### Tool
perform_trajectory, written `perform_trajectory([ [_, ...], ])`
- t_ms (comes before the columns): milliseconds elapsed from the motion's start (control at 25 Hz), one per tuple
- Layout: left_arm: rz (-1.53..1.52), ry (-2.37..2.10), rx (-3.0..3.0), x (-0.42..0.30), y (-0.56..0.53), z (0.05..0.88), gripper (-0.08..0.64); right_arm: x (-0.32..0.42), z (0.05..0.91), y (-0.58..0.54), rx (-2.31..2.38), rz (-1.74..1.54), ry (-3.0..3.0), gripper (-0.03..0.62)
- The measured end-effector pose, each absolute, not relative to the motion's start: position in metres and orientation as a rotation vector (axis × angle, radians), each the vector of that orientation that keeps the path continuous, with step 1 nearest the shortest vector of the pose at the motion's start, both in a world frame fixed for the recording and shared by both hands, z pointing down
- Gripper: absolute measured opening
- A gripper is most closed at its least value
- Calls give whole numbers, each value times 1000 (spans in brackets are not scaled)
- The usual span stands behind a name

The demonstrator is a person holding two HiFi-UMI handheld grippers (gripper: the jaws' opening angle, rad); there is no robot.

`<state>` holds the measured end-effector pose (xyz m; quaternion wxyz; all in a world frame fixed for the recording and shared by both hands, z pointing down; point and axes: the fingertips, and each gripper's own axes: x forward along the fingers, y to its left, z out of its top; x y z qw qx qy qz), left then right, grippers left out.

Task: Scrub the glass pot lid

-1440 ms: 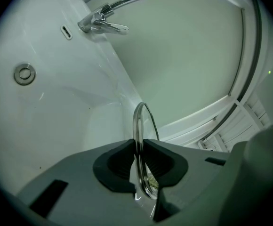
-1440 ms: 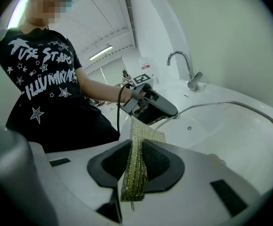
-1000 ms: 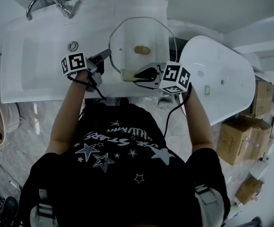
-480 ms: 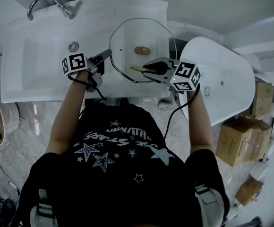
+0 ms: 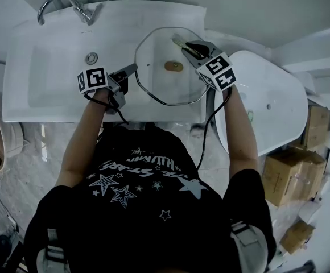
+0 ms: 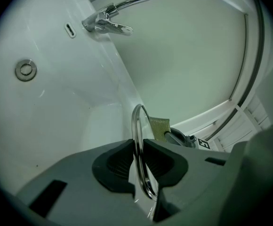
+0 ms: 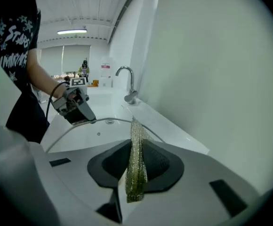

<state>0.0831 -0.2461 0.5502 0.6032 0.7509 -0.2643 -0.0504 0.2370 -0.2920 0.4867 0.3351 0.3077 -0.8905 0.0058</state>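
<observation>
Head view is showing the whole glass lid [image 5: 156, 84] from above, with its brown knob [image 5: 173, 66] at the centre. The lid is sitting over the flat right end of the white counter [image 5: 190, 10], just beside the sink basin [image 5: 45, 78], which is showing only its drain [image 5: 91, 58] under the faucet [image 5: 60, 1].

The left tool [image 5: 132, 68] is gripping the lid's near-left rim. The left gripper view is showing what the head view is not: the metal rim running edge-on between the two dark pads [image 6: 120, 161], pinched there.

The right gripper view is showing the right tool [image 7: 135, 166] clamping a greenish mesh scrub pad [image 7: 137, 145], its free end reaching the lid's far edge, with the left tool across the glass. To the right, cardboard boxes [image 5: 293, 181] are lying on the floor.
</observation>
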Motion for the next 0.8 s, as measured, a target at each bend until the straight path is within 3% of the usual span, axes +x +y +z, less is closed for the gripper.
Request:
perform_trajectory([
  [360,-87,-626,1739,84,-248,550,66,209,501,-315,585,-276,-2237,71],
  [800,-109,-656,1729,81,-250,550,66,215,534,-288,482,-190,-2255,73],
])
